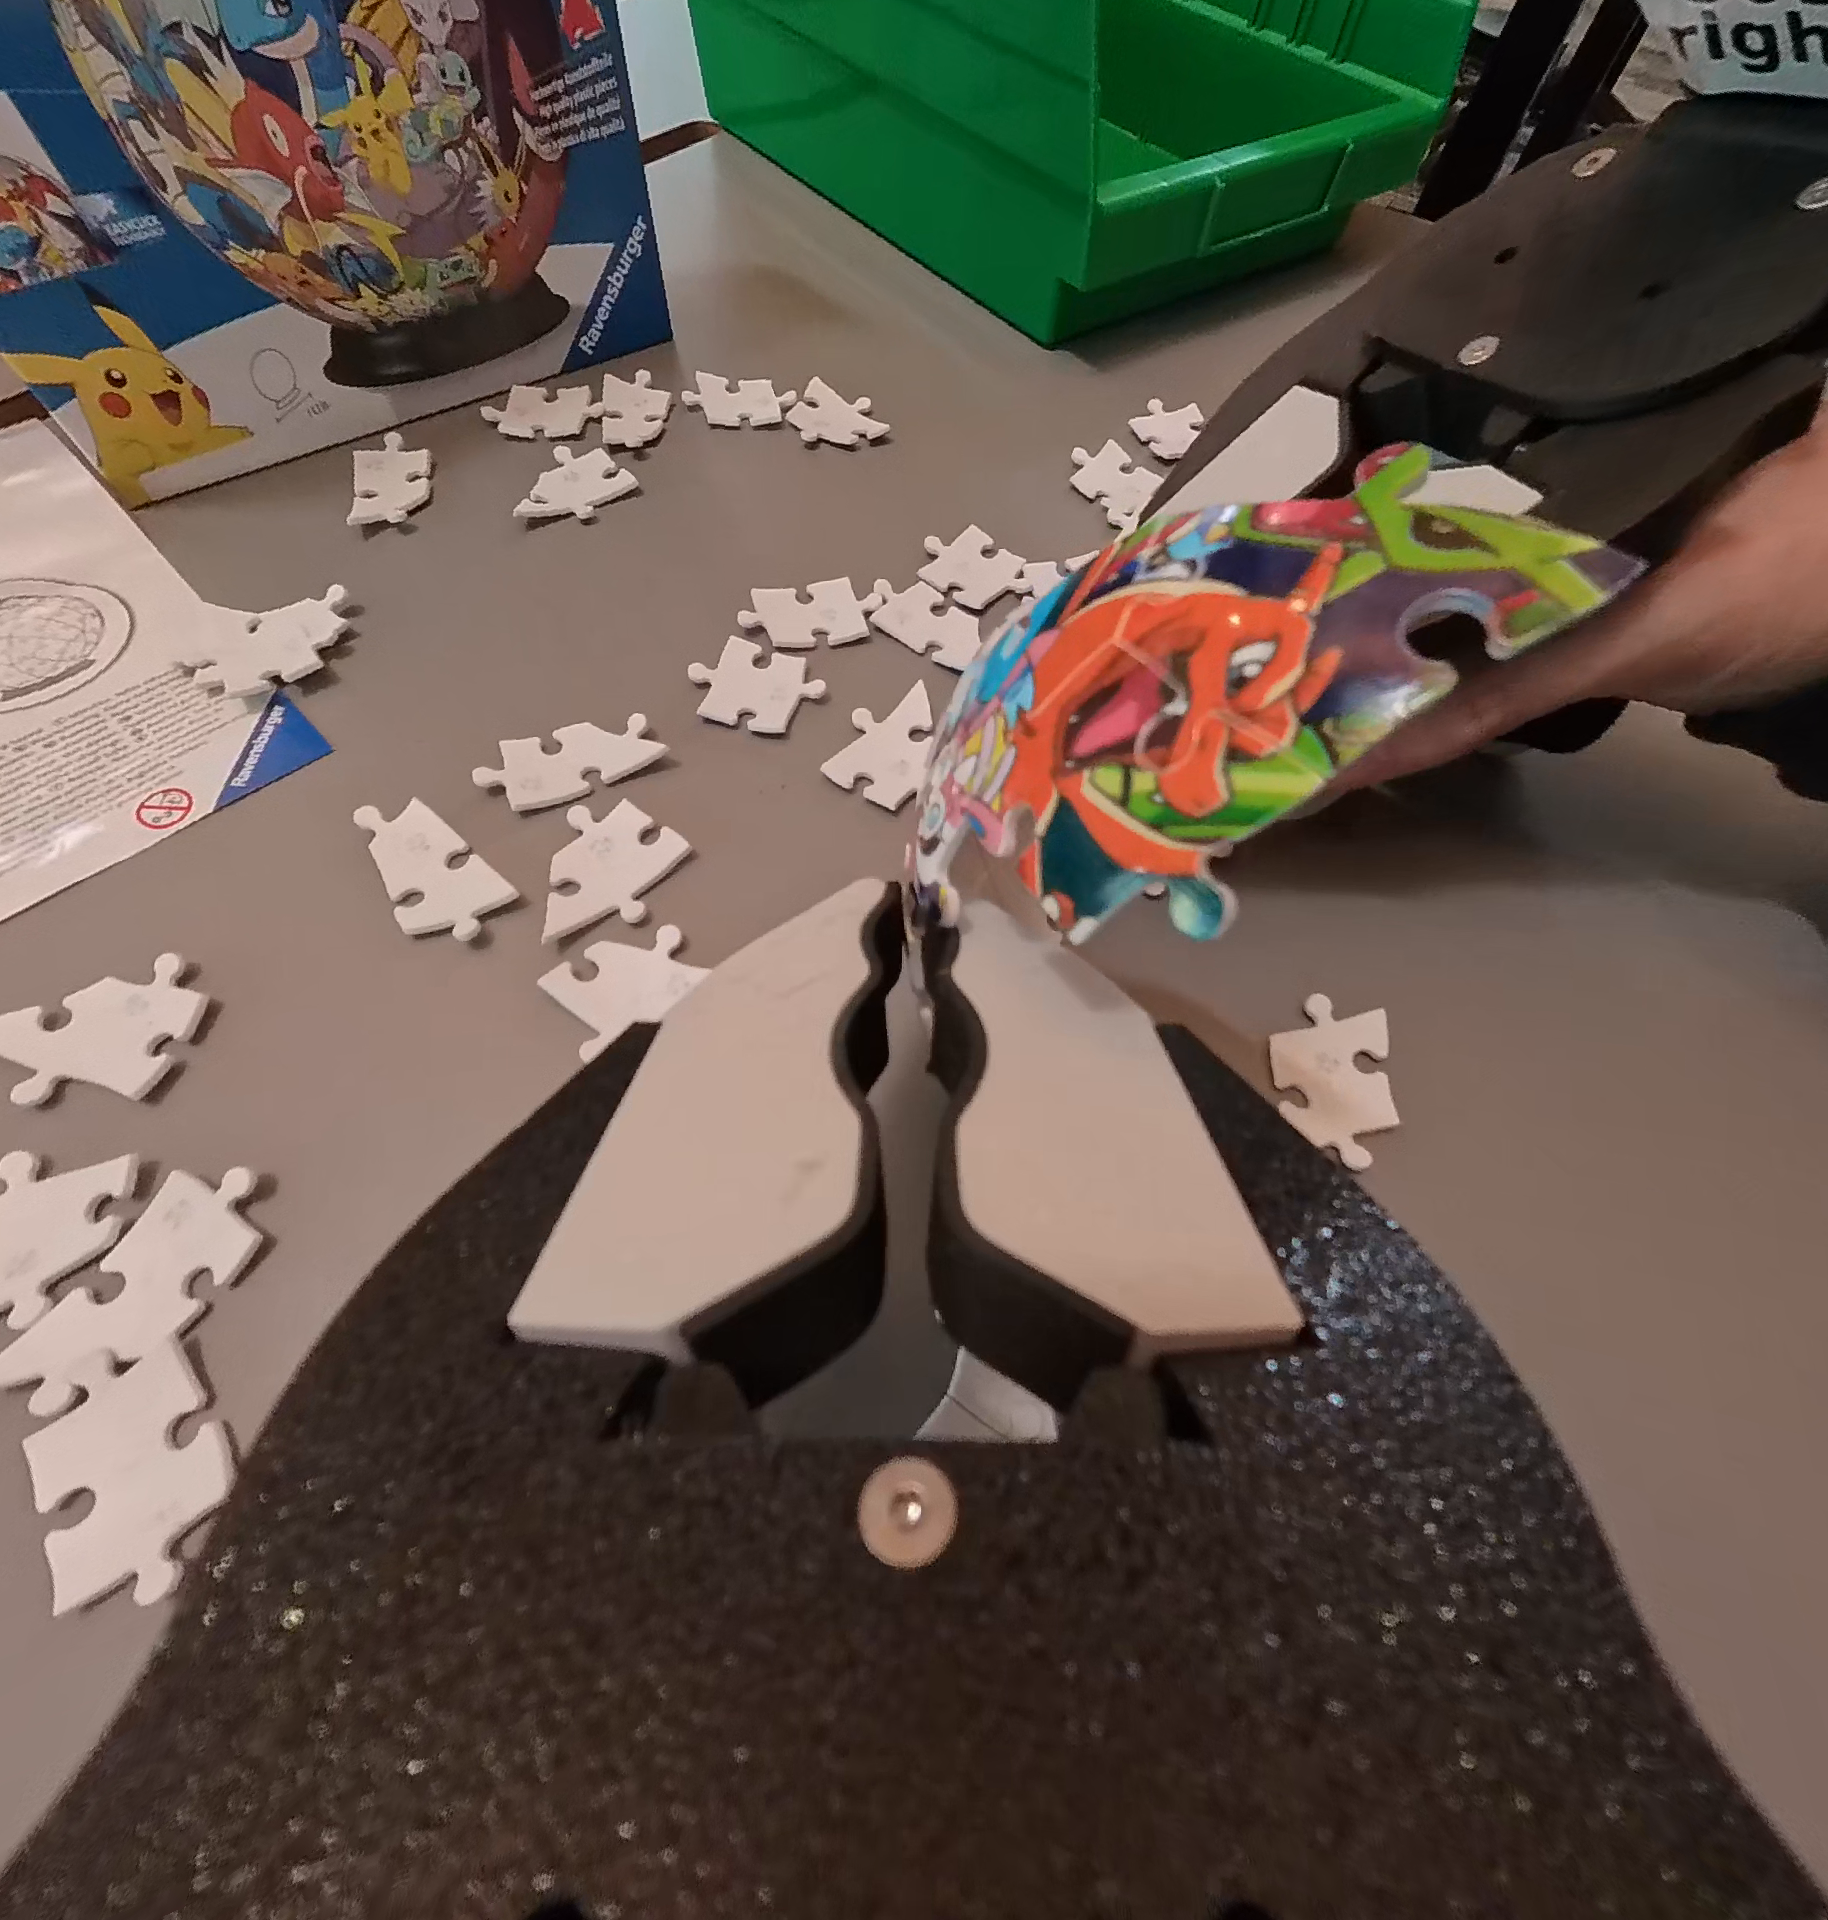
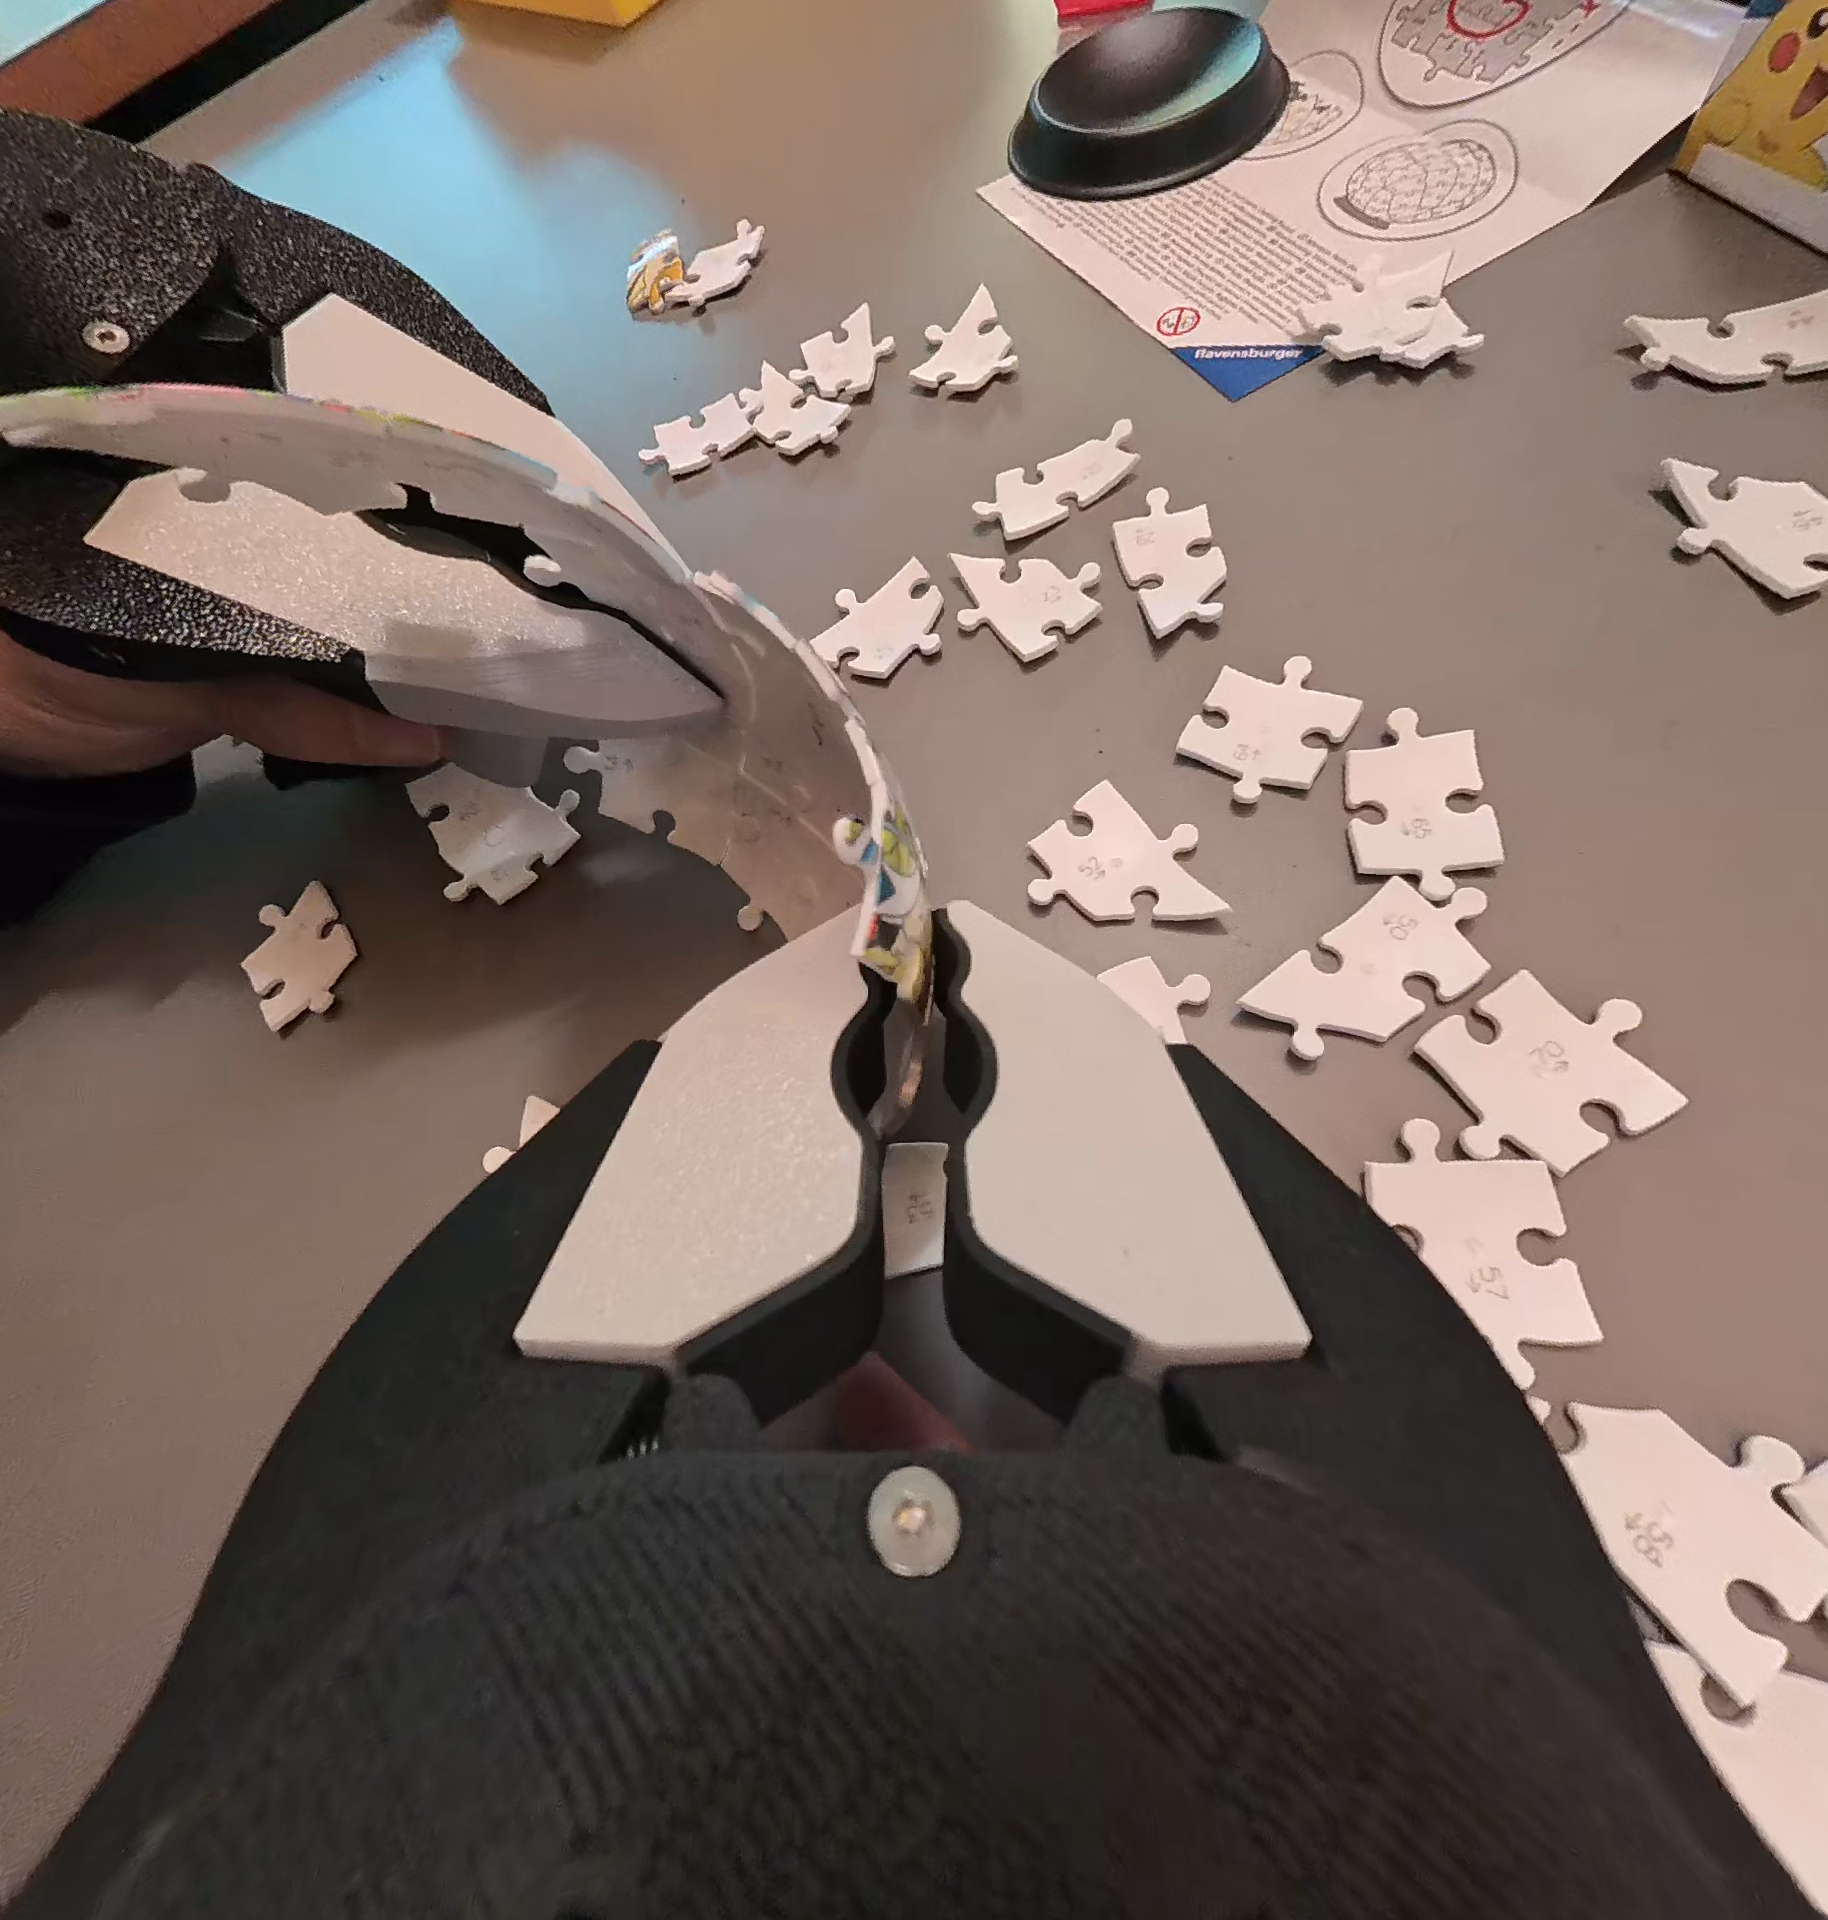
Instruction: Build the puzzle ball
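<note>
A curved, colourful section of the puzzle ball [image 1: 1201,707] hangs above the grey table between both grippers. Its white inside faces the right wrist view [image 2: 764,707]. My left gripper [image 1: 925,935] is shut on the section's near lower edge; in the right wrist view it [image 2: 671,623] has one finger inside the curve and one outside. My right gripper [image 2: 931,935] is shut on a coloured edge piece at the section's other end; in the left wrist view it [image 1: 1346,488] comes in from the upper right. Several loose pieces [image 1: 598,862] lie white side up.
The puzzle box [image 1: 318,208] stands at the back left and a green bin [image 1: 1097,156] at the back. An instruction sheet [image 2: 1253,239] lies under the black ball stand [image 2: 1149,104]. More loose pieces [image 2: 1409,810] are scattered over the table [image 1: 1512,1039]. A hand [image 1: 1668,623] holds the right gripper. There is about 6 centimetres between the tips of the two grippers.
</note>
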Available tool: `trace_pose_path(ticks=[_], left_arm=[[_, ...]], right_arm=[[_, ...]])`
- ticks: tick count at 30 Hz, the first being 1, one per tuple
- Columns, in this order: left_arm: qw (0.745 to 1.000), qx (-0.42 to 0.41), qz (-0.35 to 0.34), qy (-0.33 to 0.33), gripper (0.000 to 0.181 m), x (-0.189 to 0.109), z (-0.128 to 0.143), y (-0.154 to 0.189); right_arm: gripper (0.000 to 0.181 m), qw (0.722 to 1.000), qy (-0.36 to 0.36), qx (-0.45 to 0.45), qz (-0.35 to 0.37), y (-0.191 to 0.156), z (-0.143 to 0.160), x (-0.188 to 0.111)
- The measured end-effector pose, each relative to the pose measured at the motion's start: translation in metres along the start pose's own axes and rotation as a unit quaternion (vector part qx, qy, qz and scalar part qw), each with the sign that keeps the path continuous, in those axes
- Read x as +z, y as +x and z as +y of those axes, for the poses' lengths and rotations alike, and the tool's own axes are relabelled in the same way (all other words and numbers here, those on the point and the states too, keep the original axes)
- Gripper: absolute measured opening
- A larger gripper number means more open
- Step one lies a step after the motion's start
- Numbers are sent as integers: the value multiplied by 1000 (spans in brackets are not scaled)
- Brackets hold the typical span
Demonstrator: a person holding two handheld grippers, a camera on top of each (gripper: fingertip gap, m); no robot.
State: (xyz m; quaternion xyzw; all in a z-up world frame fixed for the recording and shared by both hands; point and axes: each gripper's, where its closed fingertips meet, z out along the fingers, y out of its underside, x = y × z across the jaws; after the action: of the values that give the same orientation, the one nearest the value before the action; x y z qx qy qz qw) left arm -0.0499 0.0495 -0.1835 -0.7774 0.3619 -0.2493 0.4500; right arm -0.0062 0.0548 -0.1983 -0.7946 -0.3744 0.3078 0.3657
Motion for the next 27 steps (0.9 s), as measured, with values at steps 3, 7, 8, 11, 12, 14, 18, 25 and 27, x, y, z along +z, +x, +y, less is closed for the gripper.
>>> trace_pose_path(ticks=[3,7,8,11,12,14,18,25,27], left_arm=[[1000,1,0,0,2,0,0,0],[1000,1,1,-1,2,0,0,0],[1000,1,0,-1,2,0,0,0],[1000,0,0,-1,2,0,0,0],[1000,0,-1,-1,2,0,0,0],[1000,-1,-1,-1,2,0,0,-1],[1000,4,-1,1,2,0,0,-1],[1000,9,8,0,2,-1,0,-1],[1000,9,9,0,2,-1,0,0]], right_arm=[[6,1000,0,1,0,0,0,0],[6,1000,4,-1,1,0,-1,-1],[6,1000,3,-2,1,0,-1,0],[6,1000,3,-3,2,0,-1,0],[6,1000,3,-4,5,1,-1,0],[6,1000,3,-6,8,1,-2,1],[4,1000,6,-4,2,0,-2,0],[4,1000,1,13,-22,-2,-1,1],[4,1000,2,13,-22,-2,-1,0]])
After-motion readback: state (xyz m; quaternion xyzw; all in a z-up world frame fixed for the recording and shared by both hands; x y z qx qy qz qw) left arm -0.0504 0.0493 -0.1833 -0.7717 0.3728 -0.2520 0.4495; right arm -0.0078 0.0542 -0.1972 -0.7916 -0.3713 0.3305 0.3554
